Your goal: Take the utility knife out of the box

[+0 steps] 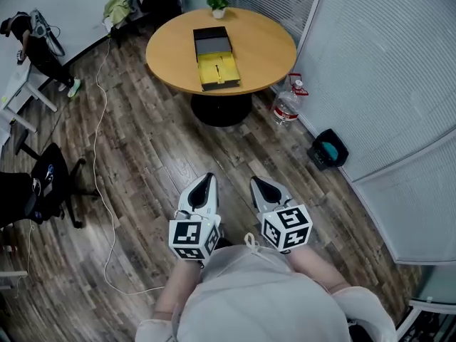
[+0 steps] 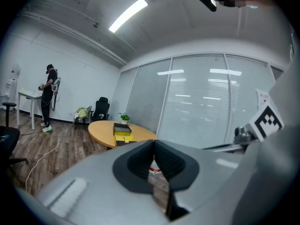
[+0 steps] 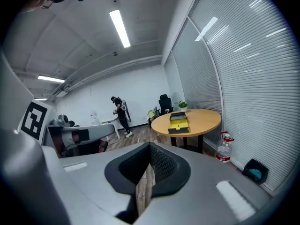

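Note:
An open box (image 1: 216, 58) lies on the round wooden table (image 1: 263, 45) far ahead, its black lid at the back and a yellow tray (image 1: 217, 70) at the front. The utility knife is too small to make out from here. Both grippers hang over the wooden floor, well short of the table. My left gripper (image 1: 206, 179) is shut and holds nothing, and my right gripper (image 1: 255, 182) is shut and holds nothing too. The left gripper view shows the box (image 2: 123, 132) beyond the closed left gripper (image 2: 153, 144). In the right gripper view the box (image 3: 178, 122) sits past the closed right gripper (image 3: 150, 146).
A potted plant (image 1: 217, 4) stands at the table's far edge. A water bottle (image 1: 287, 104) and a black bin (image 1: 328, 149) sit by the glass partition on the right. At left are an office chair (image 1: 50, 177), a white cable (image 1: 100, 141) and a person (image 1: 35, 45).

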`<action>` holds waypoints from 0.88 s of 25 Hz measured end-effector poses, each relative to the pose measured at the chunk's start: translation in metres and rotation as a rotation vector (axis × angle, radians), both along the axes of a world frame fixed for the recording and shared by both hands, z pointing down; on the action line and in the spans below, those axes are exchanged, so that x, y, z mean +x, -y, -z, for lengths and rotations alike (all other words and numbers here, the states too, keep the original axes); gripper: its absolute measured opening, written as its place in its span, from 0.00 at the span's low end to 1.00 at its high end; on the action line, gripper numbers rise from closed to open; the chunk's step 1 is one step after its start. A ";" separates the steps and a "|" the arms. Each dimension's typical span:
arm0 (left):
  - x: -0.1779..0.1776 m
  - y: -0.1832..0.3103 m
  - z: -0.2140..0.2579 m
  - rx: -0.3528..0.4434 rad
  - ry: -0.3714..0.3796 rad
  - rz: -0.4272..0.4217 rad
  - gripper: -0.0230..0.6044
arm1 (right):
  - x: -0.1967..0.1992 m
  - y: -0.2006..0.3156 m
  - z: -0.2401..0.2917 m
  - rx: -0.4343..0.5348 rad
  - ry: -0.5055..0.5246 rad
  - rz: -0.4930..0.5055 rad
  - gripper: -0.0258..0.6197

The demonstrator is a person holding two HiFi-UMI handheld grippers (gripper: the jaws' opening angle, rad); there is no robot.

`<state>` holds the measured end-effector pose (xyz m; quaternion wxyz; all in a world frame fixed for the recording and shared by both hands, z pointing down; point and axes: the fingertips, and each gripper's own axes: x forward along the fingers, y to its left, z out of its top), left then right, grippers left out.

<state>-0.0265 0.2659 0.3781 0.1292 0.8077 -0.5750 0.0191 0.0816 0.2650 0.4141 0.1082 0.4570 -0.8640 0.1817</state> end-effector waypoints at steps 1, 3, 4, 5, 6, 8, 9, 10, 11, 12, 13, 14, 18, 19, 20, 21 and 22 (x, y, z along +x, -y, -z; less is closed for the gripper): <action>-0.012 0.009 0.001 0.001 -0.001 -0.002 0.05 | -0.011 0.008 0.000 -0.001 -0.002 -0.003 0.04; -0.036 0.024 0.004 0.005 0.000 -0.004 0.05 | -0.033 0.023 0.001 -0.001 -0.004 -0.011 0.04; -0.047 0.031 0.006 0.007 0.000 -0.006 0.05 | -0.043 0.030 0.002 -0.001 -0.006 -0.018 0.04; -0.056 0.037 0.007 0.008 0.000 -0.010 0.05 | -0.051 0.036 0.002 -0.002 -0.008 -0.025 0.04; -0.065 0.043 0.007 0.007 0.000 -0.015 0.05 | -0.059 0.042 0.001 -0.006 -0.011 -0.032 0.04; -0.079 0.054 0.004 0.001 -0.002 -0.017 0.05 | -0.072 0.051 -0.004 -0.022 -0.019 -0.041 0.04; -0.085 0.060 0.001 -0.005 -0.006 -0.014 0.05 | -0.077 0.055 -0.008 -0.033 -0.025 -0.040 0.04; -0.089 0.065 -0.002 -0.013 -0.012 -0.014 0.05 | -0.081 0.058 -0.011 -0.044 -0.030 -0.038 0.04; -0.091 0.070 -0.006 -0.023 -0.018 -0.015 0.05 | -0.083 0.062 -0.014 -0.051 -0.036 -0.037 0.04; -0.092 0.075 -0.010 -0.032 -0.022 -0.017 0.05 | -0.085 0.067 -0.017 -0.056 -0.041 -0.037 0.04; -0.092 0.081 -0.014 -0.039 -0.023 -0.018 0.05 | -0.085 0.073 -0.020 -0.060 -0.043 -0.038 0.04; -0.093 0.088 -0.017 -0.043 -0.023 -0.017 0.05 | -0.086 0.081 -0.022 -0.063 -0.043 -0.038 0.04; -0.095 0.121 -0.025 -0.058 -0.009 -0.007 0.05 | -0.091 0.118 -0.034 -0.082 -0.032 -0.024 0.04; -0.096 0.130 -0.027 -0.062 -0.001 0.000 0.05 | -0.092 0.129 -0.036 -0.086 -0.026 -0.016 0.04; -0.095 0.141 -0.028 -0.065 0.005 0.009 0.05 | -0.093 0.140 -0.038 -0.088 -0.021 -0.005 0.04; -0.094 0.152 -0.028 -0.065 0.008 0.020 0.05 | -0.093 0.154 -0.038 -0.088 -0.019 0.008 0.04; -0.093 0.165 -0.027 -0.064 0.009 0.031 0.05 | -0.092 0.168 -0.037 -0.085 -0.019 0.020 0.04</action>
